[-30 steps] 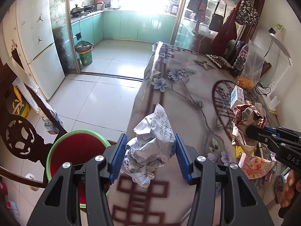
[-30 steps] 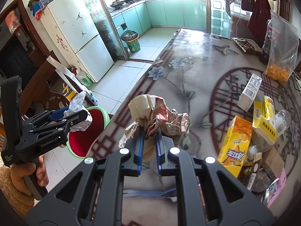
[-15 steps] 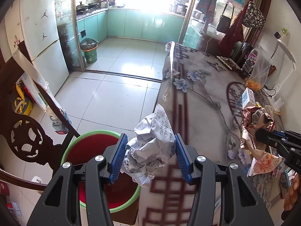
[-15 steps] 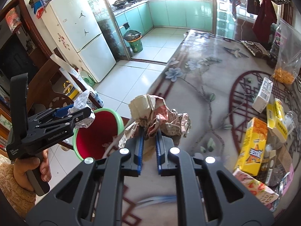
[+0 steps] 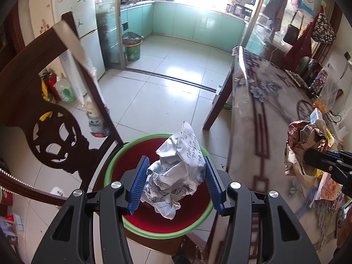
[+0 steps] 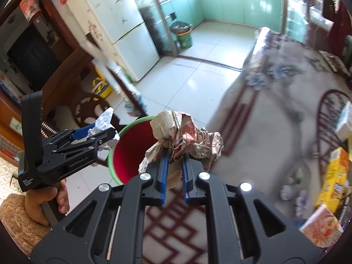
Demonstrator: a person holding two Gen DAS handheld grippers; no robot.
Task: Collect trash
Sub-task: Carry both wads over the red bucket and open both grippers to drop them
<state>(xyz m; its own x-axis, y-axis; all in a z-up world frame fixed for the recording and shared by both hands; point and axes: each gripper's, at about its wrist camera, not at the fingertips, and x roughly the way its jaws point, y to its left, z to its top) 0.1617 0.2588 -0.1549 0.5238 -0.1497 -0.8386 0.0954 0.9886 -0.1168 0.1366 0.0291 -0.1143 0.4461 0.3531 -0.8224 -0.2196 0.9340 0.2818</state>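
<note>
Left gripper [image 5: 175, 181] pinches a crumpled sheet of handwritten paper [image 5: 178, 173] directly above the red bin [image 5: 158, 231].

Its blue pads are set about halfway apart, pressing the wad from both sides, and the green-rimmed bin mouth lies straight below, so letting go should drop it in. The right gripper [image 6: 175, 167], jaws nearly closed on a crumpled brown-and-red wrapper [image 6: 187, 138], sits over the table edge [image 6: 233, 114], with the bin to its left and lower; the left hand is clearly the nearer. Farther along the table, cartons and packets [image 6: 332, 176] still wait.
</note>
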